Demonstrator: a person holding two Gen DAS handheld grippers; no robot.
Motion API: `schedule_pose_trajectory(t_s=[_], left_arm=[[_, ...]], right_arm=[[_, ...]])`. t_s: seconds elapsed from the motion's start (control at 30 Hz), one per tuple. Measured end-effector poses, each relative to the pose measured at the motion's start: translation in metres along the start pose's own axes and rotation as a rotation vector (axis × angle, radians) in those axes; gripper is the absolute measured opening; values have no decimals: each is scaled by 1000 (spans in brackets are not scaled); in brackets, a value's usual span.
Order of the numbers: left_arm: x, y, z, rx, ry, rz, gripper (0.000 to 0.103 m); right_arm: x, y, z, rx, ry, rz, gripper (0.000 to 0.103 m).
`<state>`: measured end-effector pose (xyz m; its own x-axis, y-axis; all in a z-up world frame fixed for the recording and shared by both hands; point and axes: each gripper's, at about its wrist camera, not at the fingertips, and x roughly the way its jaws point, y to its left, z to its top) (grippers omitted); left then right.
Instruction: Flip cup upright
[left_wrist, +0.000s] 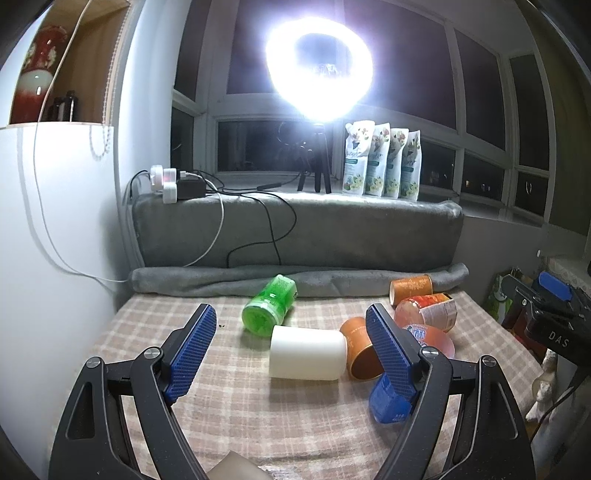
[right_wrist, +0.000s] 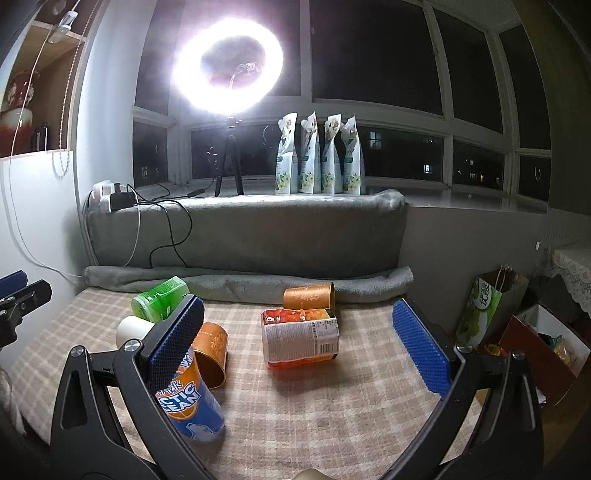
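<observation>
Bare checked cloth (left_wrist: 229, 413) fills the lower middle of the left view, an open way up to the white cup (left_wrist: 306, 353) lying on its side. Close behind it lies the green cup (left_wrist: 269, 308); an orange cup (left_wrist: 360, 349) touches its right end. In the right view, cloth right of the red can (right_wrist: 300, 338) lies free.

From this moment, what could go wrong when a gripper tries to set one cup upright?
1. The white cup lies touching the orange cup; closing the open left gripper on it may knock that neighbour.
2. All cups lie on their sides on the checked cloth, so a nudged one may roll.
3. The blue cup lies near the right gripper finger.
</observation>
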<state>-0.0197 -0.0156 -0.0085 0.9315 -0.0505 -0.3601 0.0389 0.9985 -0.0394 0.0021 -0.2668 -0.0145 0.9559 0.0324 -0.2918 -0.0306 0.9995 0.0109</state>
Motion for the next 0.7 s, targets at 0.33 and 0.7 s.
schedule_pose_trajectory(t_s=[0.33, 0.7], left_arm=[[1, 1, -1, -9, 10, -6, 83], [2, 1, -1, -10, 20, -13, 83]], right_arm=[[0, 1, 1, 1, 0, 0, 103], [1, 0, 1, 7, 0, -1, 103]])
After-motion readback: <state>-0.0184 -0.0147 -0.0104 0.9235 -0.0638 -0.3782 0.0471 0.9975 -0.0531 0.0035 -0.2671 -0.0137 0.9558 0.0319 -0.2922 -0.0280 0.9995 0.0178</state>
